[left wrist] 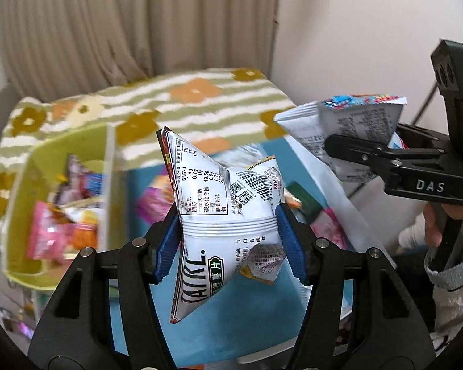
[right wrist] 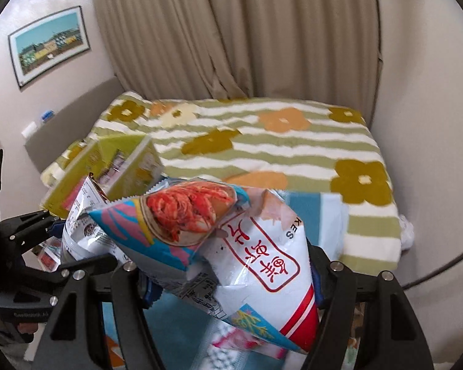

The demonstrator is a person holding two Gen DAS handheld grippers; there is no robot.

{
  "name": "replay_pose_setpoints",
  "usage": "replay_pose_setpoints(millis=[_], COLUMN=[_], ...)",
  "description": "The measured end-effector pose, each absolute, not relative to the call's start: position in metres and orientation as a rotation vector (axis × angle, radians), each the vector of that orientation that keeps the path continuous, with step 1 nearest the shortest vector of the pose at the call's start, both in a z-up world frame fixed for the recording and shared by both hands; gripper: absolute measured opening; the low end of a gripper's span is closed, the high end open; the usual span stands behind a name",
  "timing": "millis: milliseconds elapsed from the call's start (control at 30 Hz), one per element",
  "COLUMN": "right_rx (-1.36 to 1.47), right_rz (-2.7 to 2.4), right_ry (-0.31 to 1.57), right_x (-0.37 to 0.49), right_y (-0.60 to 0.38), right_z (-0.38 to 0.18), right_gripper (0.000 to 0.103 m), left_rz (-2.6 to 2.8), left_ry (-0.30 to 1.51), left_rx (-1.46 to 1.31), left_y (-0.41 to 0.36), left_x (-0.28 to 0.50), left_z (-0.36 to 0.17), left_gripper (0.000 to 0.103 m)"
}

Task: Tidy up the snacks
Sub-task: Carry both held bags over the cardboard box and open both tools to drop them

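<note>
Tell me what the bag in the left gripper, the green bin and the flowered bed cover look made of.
Silver-white crinkled chip bag: glossy metallised plastic film, judging by sharp creases and sheen.
Lime-green rectangular storage bin: probably matte fabric-covered board; thin, flat walls.
Green-striped flowered bed cover: soft, fuzzy fleece or terry, matte nap.

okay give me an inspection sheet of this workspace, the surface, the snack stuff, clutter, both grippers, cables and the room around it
Surface: flowered striped blanket on a bed, with a blue sheet laid over its near part.
Job's things: silver chip bag; kimchi-print snack bag; green bin already holding packets.
Clutter: loose snack packets on the blue sheet, blurred.
Grippers: left gripper shut on the silver chip bag; right gripper shut on the kimchi-print snack bag.
Cables: a dark cable runs along the right edge.
Surroundings: beige curtain, framed picture, pale walls.
</note>
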State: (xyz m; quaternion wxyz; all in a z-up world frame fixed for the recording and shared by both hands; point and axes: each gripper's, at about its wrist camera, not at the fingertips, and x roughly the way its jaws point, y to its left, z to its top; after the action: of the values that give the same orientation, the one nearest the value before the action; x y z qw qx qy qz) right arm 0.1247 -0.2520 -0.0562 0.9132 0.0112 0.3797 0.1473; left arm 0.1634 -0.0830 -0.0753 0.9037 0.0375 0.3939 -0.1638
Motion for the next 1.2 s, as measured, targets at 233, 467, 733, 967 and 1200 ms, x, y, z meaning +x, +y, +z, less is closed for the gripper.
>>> replay_pose_setpoints(millis=[233, 467, 733, 967, 1200], right_rx=[0.005, 0.053, 0.03, 0.054, 0.06], right_rz=[0.38, 0.46, 0.494, 0.434, 0.395], right_ry=[0.724, 0.736, 0.793, 0.866, 0.932], right_x=[0.132, 0.162, 0.193, 0.207, 0.209], right_y=[-0.187, -0.102, -0.007, 0.034, 0.055], right_z=[-0.034, -0.029, -0.044, -0.064, -0.08], right_gripper=[0.067, 0.067, 0.067, 0.067, 0.067], left_rz=[-0.233, -0.149, -0.147, -0.183, -0.209], left_ry=[0.767, 0.774, 0.873, 0.905, 0.932], left_rx=[0.012, -0.01, -0.007, 0.031, -0.011], left_y=[0.005, 0.103, 0.187, 0.217, 0.244], left_x=[0.17, 0.188, 0.224, 0.241, 0.24], left_z=[-0.055, -0.05, -0.083, -0.116, -0.125], left_gripper=[0.057, 0.057, 0.057, 0.103, 0.103])
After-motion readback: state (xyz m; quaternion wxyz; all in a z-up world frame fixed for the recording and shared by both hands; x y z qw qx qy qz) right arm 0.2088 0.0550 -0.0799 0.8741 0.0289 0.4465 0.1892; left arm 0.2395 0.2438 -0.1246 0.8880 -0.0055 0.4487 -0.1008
